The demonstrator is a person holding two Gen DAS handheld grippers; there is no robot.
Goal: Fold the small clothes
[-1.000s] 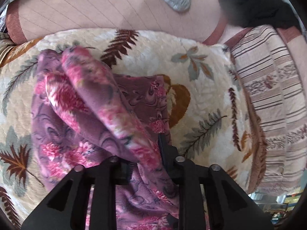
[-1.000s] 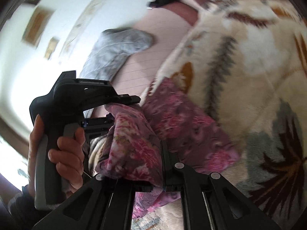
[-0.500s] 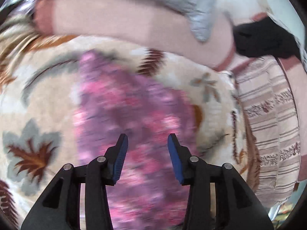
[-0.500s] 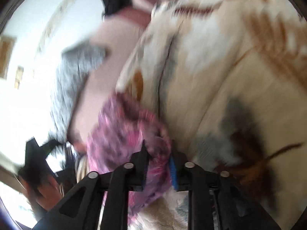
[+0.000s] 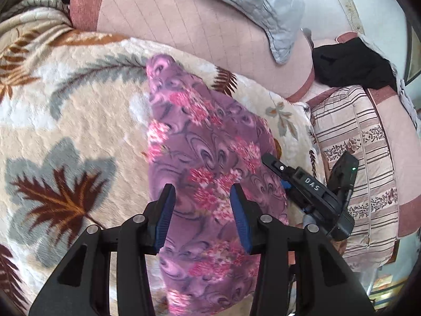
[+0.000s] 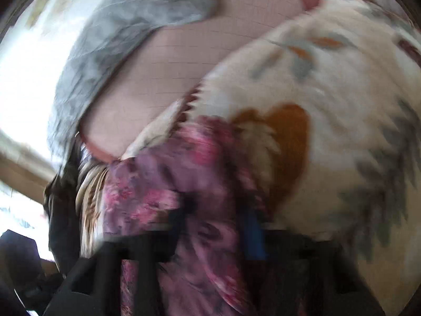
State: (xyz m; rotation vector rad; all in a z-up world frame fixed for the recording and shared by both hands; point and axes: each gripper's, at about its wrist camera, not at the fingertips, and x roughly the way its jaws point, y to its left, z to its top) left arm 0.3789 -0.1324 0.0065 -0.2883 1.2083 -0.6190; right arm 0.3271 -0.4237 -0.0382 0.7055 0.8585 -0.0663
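L gripper [image 5: 201, 214]: jaws part-open, empty, above purple floral fleece garment [image 5: 210, 163] on plush leaf-print blanket [image 5: 79, 121]. R gripper [image 6: 215, 226]: clamped on fleece; view blurred.

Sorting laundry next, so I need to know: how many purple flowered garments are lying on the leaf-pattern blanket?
1. The purple flowered garment lies on the blanket, in front of the left gripper. Its near end runs out of the picture, so anything beneath it is hidden.
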